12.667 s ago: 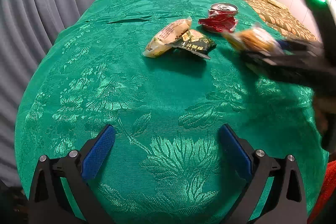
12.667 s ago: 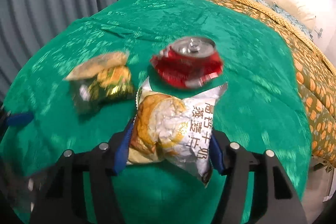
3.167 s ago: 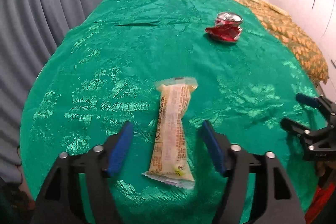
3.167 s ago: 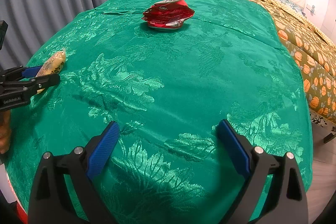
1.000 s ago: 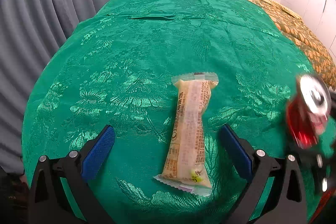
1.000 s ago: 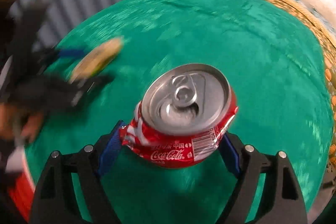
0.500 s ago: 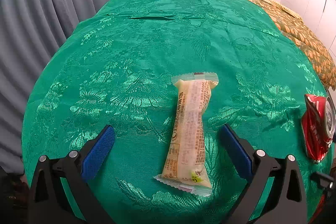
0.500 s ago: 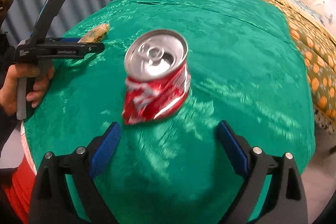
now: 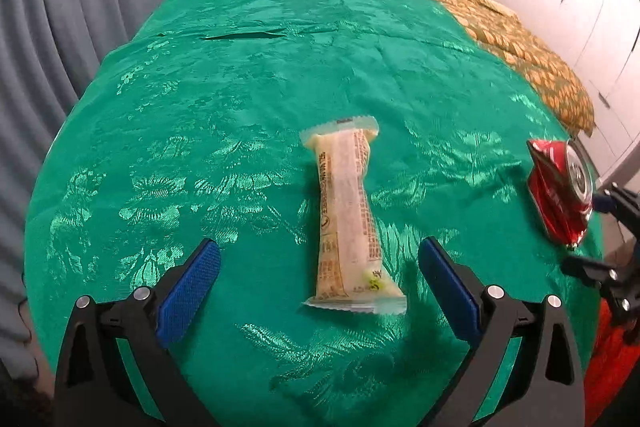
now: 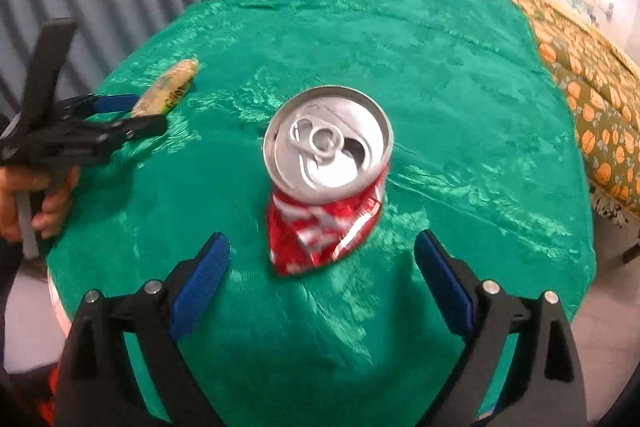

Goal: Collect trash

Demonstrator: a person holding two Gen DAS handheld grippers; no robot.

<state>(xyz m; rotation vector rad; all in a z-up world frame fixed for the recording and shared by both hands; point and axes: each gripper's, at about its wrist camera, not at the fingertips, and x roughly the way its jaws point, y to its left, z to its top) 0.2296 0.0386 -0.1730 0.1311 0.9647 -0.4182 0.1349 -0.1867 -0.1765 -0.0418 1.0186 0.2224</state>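
Nearest to the right claw (image 10: 320, 267), a crushed red soda can (image 10: 326, 179) lies on the green bedspread (image 10: 460, 87), just ahead of the blue pads (image 10: 200, 279) and roughly centred between them. Its silver top is tipped up toward the camera and its dented body points back toward the claw. The jaws have just been opening and now stand wide, clear of the can on both sides, so nothing is gripped.

The left claw (image 9: 320, 291) is spread wide too and has hold of nothing. A long pale snack wrapper (image 9: 348, 215) lies flat on the bedspread (image 9: 240, 87), its near crimped end just between the 2 blue pads (image 9: 188, 291) and its far end running away from the claw. Neither pad touches it.

From the left view the can (image 9: 560, 195) sits well off to the right near the bed's edge, with the right claw (image 9: 600, 239) just beside it. From the right view the wrapper (image 10: 168, 93) lies far to the left, with the left claw (image 10: 116, 115) over its near end, held by a hand (image 10: 36, 203).

Further back, an orange patterned blanket (image 9: 520, 51) covers the far right side of the bed, and grey curtains (image 9: 60, 27) hang along the left.
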